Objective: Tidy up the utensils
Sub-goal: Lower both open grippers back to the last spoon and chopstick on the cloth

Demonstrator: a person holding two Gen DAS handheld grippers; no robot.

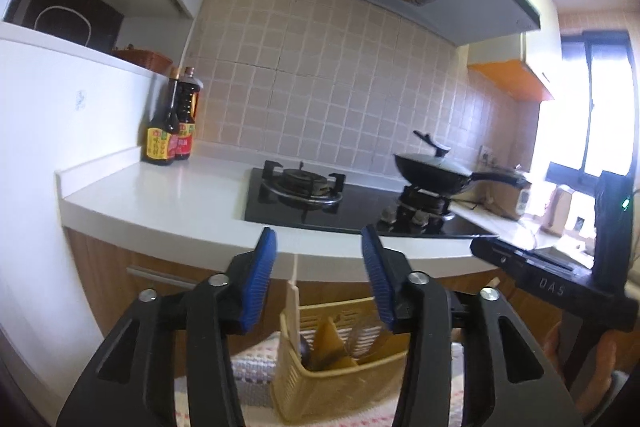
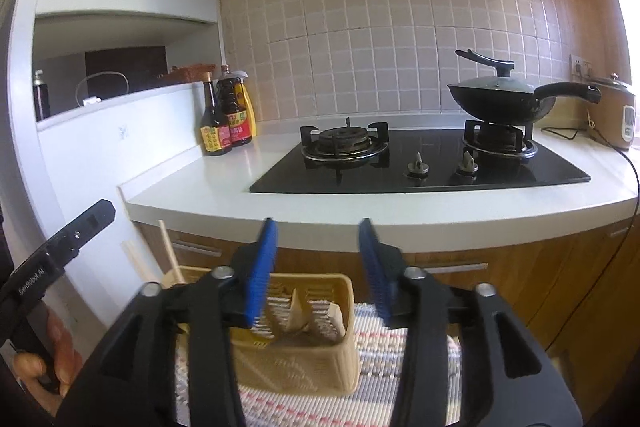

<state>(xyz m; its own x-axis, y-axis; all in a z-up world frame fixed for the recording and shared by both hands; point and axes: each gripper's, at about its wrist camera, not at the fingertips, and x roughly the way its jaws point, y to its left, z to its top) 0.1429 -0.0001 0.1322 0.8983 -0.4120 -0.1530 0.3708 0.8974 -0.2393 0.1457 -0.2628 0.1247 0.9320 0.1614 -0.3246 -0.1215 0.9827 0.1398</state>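
A kitchen tabletop (image 2: 224,183) is spanning the background. Below its front edge, the yellow basket (image 2: 304,359) is sitting on a woven mat (image 2: 400,331), already holding utensils. Left tool (image 1: 319,277) and right tool (image 2: 318,273) are both hanging apart, gripping nothing; sorting looks nearly finished.

A lidded wok (image 2: 500,101) sits on the stove (image 2: 420,163).

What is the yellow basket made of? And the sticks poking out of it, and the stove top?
Basket: looks like plastic, matte pale yellow, with moulded slots in its walls. Sticks: probably wood or bamboo, pale and unpainted; too blurred to be sure. Stove top: seems to be black glass, shiny enough to mirror the burners.
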